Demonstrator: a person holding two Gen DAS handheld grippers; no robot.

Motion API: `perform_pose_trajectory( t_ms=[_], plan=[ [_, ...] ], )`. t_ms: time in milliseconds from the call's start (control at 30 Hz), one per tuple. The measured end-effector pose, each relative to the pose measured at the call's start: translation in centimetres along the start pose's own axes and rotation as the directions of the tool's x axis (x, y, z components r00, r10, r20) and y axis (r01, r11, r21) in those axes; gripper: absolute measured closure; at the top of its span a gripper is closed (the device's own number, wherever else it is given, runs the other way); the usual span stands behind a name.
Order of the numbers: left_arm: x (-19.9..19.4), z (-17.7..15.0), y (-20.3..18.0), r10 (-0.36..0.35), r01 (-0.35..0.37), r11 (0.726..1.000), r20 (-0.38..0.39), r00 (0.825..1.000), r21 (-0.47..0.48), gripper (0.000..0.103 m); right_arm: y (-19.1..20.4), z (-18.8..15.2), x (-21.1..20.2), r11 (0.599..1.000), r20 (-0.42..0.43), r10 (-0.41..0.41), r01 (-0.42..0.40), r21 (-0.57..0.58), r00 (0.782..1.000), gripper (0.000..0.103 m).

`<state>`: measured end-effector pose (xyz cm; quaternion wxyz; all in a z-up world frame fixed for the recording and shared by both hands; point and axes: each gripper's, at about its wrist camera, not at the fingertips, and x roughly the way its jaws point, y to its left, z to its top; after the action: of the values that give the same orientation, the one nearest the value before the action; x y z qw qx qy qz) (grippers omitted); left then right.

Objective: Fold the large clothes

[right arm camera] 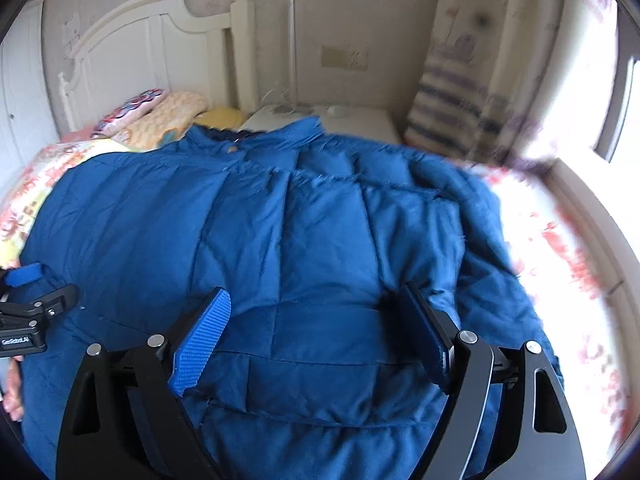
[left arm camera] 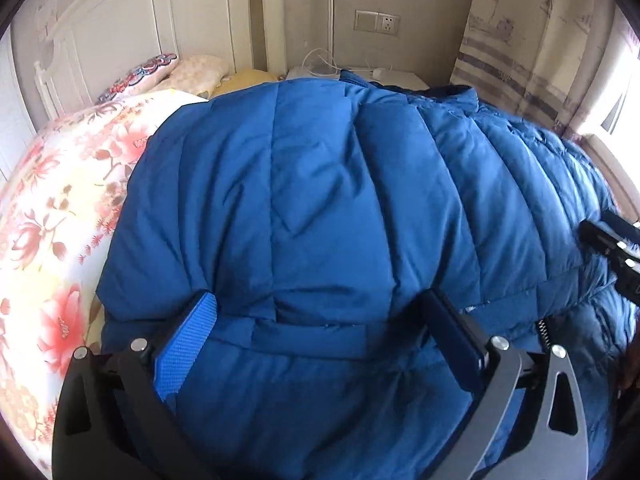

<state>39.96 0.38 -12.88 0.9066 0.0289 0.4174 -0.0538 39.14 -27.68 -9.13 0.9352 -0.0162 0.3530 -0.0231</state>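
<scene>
A large blue quilted puffer jacket (left arm camera: 320, 200) lies spread on the bed, collar toward the headboard; it also fills the right wrist view (right arm camera: 300, 240). My left gripper (left arm camera: 320, 304) is open, its fingers set wide over the jacket's hem band near its left side. My right gripper (right arm camera: 316, 300) is open too, fingers wide over the hem band further right. Neither holds any fabric. The right gripper's tip shows at the right edge of the left wrist view (left arm camera: 612, 244); the left gripper shows at the left edge of the right wrist view (right arm camera: 32, 304).
The bed has a floral sheet (left arm camera: 60, 208) and pillows (left arm camera: 192, 72) by a white headboard (left arm camera: 120, 32). A white nightstand (right arm camera: 360, 120) with cables stands behind the jacket. A curtain (left arm camera: 540, 40) and a bright window (right arm camera: 616, 112) are on the right.
</scene>
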Motion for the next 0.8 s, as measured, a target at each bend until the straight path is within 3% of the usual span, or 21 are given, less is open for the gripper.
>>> perform_pose_trajectory(
  t_ms=[100, 267, 300, 367, 433, 500, 533, 633, 733, 767, 800],
  plan=[
    [0.0, 0.0, 0.0, -0.011, 0.011, 1.0, 0.001, 1.0, -0.009, 0.002, -0.2, -0.2, -1.2, 0.998, 0.067, -0.053, 0.051, 0.022, 0.996, 0.026],
    [0.0, -0.3, 0.3, -0.013, 0.013, 1.0, 0.001, 1.0, -0.012, 0.002, -3.2, -0.6, -2.3, 0.976, 0.097, -0.126, 0.106, 0.188, 0.987, 0.026],
    [0.0, -0.3, 0.3, -0.015, 0.015, 1.0, 0.001, 1.0, -0.014, 0.002, -3.5, -0.6, -2.5, 0.975, 0.081, -0.103, 0.084, 0.207, 0.991, 0.026],
    [0.0, -0.4, 0.3, -0.018, 0.018, 1.0, 0.001, 1.0, -0.018, 0.002, -3.2, -1.1, -3.1, 0.969, -0.002, 0.042, -0.04, 0.244, 0.999, 0.024],
    [0.0, -0.4, 0.4, -0.021, 0.021, 1.0, 0.002, 1.0, -0.021, 0.002, -0.6, -1.8, -3.9, 0.99, -0.105, 0.078, -0.065, 0.122, 0.991, 0.019],
    [0.0, -0.5, 0.3, -0.019, 0.019, 1.0, 0.002, 1.0, -0.02, 0.002, 1.7, -3.3, -3.9, 0.998, -0.175, 0.066, -0.069, -0.01, 0.982, 0.007],
    [0.0, -0.5, 0.3, -0.019, 0.019, 1.0, 0.002, 1.0, -0.02, 0.002, 2.6, -4.4, -3.0, 0.995, -0.241, 0.049, -0.067, -0.067, 0.969, 0.007],
    [-0.2, -0.5, 0.4, -0.024, 0.024, 0.999, 0.006, 1.0, -0.025, 0.002, 1.8, -5.2, -2.6, 0.995, -0.236, 0.088, -0.097, -0.025, 0.968, 0.005],
    [-1.6, -1.5, 1.3, -0.01, 0.008, 0.997, -0.03, 0.999, -0.08, 0.003, 0.7, -5.0, -4.2, 0.997, -0.212, 0.075, -0.074, 0.015, 0.974, 0.006],
    [-2.5, -2.1, 1.5, -0.046, 0.044, 0.993, -0.02, 0.999, -0.106, 0.003, 0.3, -5.0, -5.0, 0.996, -0.184, 0.089, -0.085, 0.027, 0.979, 0.006],
    [-4.4, -3.3, 1.7, -0.151, 0.152, 0.979, 0.017, 0.988, -0.136, 0.002, -0.3, -5.3, -5.9, 0.995, -0.155, 0.099, -0.093, 0.042, 0.983, 0.005]
  ],
)
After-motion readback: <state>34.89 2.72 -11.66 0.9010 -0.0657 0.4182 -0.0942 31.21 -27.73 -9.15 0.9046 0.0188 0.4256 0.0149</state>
